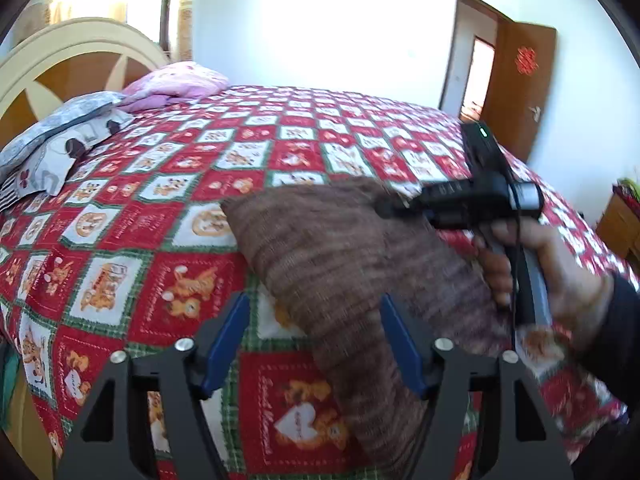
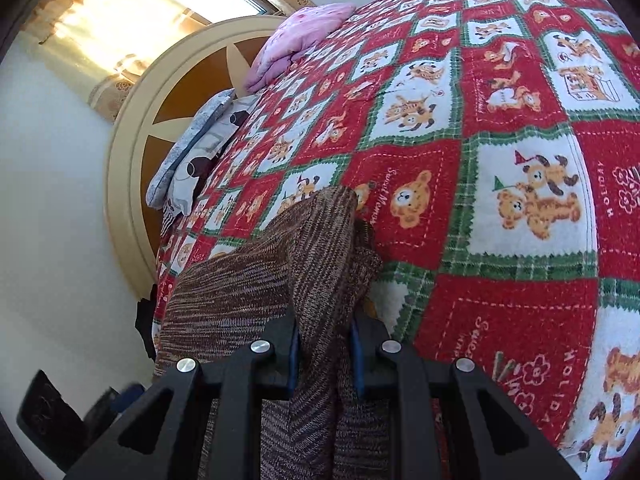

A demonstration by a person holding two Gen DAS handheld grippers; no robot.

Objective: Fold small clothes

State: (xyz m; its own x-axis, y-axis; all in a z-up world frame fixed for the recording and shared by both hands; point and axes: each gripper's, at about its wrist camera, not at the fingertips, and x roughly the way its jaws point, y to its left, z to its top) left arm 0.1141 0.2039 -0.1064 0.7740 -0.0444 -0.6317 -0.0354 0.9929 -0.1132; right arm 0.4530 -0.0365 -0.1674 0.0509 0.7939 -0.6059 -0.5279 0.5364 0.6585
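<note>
I am looking along my right gripper [image 2: 325,354], whose blue-lined jaws are pinching a bunched fold of brown knitted garment [image 2: 320,240]. The knit is rising in a ridge ahead of the jaws and spreading flat to the left. It is lying on a red, white and green teddy-bear bedspread [image 2: 500,184]. Beyond, a pink pillow [image 2: 300,36] and grey patterned pillows [image 2: 192,152] are leaning near a cream headboard [image 2: 128,152].

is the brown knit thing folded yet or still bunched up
Bunched, not folded: the brown knit garment hangs in loose, uneven drapes from the right hand-held gripper, whose fingers pinch it above the quilt.
</note>
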